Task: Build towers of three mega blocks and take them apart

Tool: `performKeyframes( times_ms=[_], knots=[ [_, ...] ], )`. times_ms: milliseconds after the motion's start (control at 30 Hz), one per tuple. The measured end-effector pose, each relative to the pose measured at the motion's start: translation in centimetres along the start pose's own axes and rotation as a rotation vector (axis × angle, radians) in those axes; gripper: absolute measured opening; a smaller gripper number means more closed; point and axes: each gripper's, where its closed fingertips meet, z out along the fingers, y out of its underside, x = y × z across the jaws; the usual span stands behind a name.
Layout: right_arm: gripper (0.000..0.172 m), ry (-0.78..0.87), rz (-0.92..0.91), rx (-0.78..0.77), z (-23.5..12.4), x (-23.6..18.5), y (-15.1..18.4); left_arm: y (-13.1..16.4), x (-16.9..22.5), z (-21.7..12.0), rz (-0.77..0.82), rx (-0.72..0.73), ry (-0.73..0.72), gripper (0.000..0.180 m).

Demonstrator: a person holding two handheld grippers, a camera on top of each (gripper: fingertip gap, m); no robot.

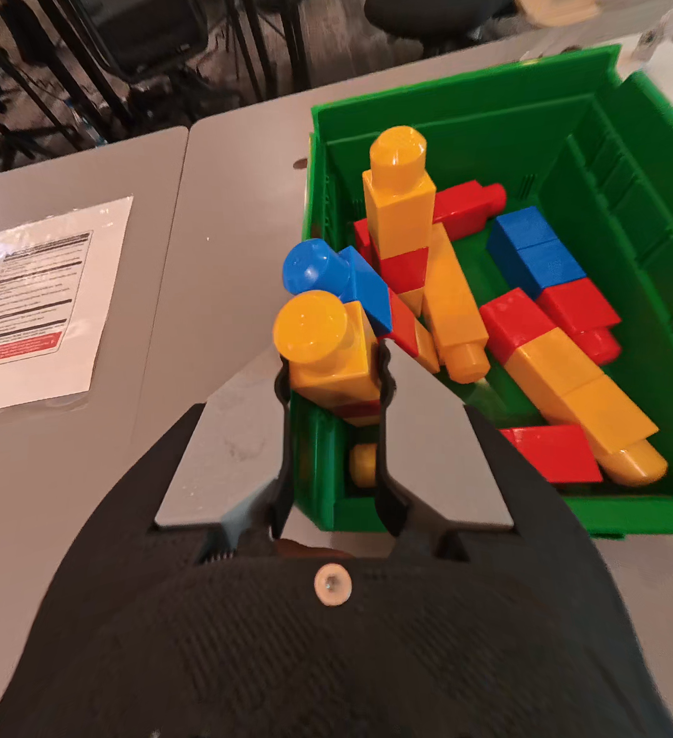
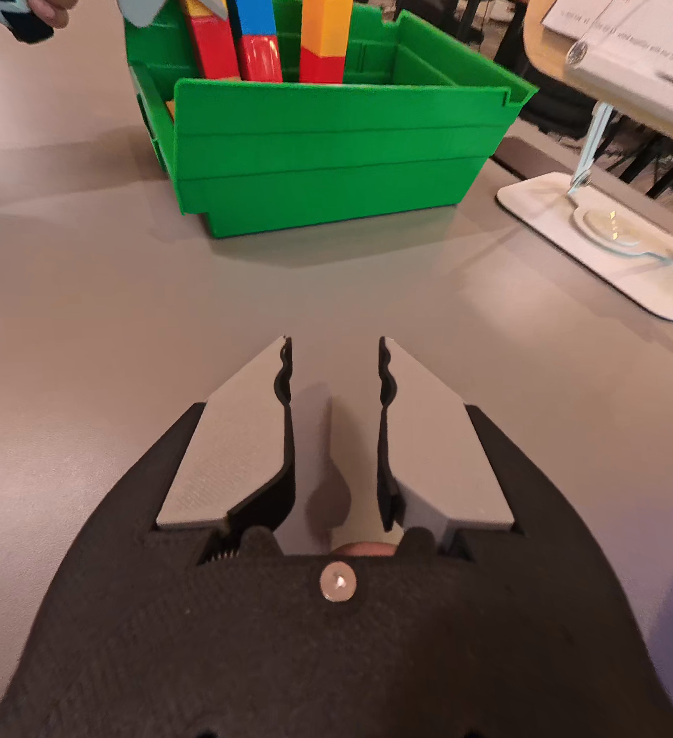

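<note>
Tower (image 1: pixel 337 383) base behind bin (image 1: pixel 319 459) wall

Bin (image 1: pixel 466 116) sitting on the table (image 1: pixel 215 239), packed with block towers (image 1: pixel 574 383), some lying flat along the floor of it, a few propped upright near the left wall. One tower (image 1: pixel 335 359) leaning at the near left corner, pinched between the left gripper (image 1: pixel 333 371) pads. Laminated sheet (image 1: pixel 35 299) off to the left on the table. Right gripper (image 2: pixel 335 359) well in front of the bin, over bare table. Stand (image 2: pixel 606 239) to the bin's right.
</note>
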Motion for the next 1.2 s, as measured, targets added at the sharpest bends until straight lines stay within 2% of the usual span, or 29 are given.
performKeyframes(
  times_ms=[167,233,300,367,467,567,633,700,767,933,967,1033,1100,1200],
  knots=[
    [0.041,0.002,0.043,0.007,0.0,0.5,0.0,-2.2,0.1,-1.3,0.011,0.104,-0.007,0.039],
    [0.041,0.016,0.043,0.019,-0.2,0.7,-0.2,-3.3,0.0,-2.7,0.008,0.14,-0.004,0.038],
    [0.042,0.008,0.018,0.054,-0.5,0.4,-0.7,-4.9,1.4,-4.9,0.023,0.186,0.063,0.038],
    [0.043,-0.064,-0.032,0.104,-0.9,-1.0,-1.7,-6.4,5.2,-7.3,0.08,0.217,0.224,0.038],
    [0.043,-0.186,-0.093,0.204,-1.7,-3.0,-3.6,-6.9,13.4,-10.6,0.249,0.217,0.503,0.038],
    [0.052,-0.412,-0.005,0.287,-2.5,-5.0,-5.6,-6.6,20.2,-12.0,0.42,0.198,0.643,0.035],
    [0.058,-0.508,0.032,0.291,-2.5,-5.3,-6.6,-6.8,23.2,-12.1,0.481,0.183,0.696,0.035],
    [0.057,-0.445,0.033,0.314,-1.6,-3.3,-7.9,-8.4,23.7,-11.1,0.51,0.209,0.624,0.035],
    [0.057,-0.445,0.059,0.346,-1.1,-2.2,-9.2,-9.7,24.3,-10.5,0.479,0.23,0.627,0.035],
    [0.065,-0.572,0.095,0.391,-1.3,-2.8,-9.8,-10.2,29.2,-11.9,0.429,0.256,0.924,0.034],
    [0.061,-0.562,0.072,0.373,-1.2,-2.8,-9.5,-10.2,30.2,-11.8,0.434,0.261,0.961,0.034],
    [0.035,-0.512,0.027,0.365,-1.3,-2.3,-8.9,-10.1,32.1,-11.7,0.404,0.261,1.067,0.034],
    [0.035,-0.503,0.033,0.342,-1.4,-1.7,-8.2,-10.1,33.3,-11.3,0.379,0.287,1.126,0.035],
    [0.034,-0.463,0.041,0.29,-1.2,-0.3,-6.8,-9.8,33.8,-9.9,0.323,0.288,1.134,0.035]
  ],
)
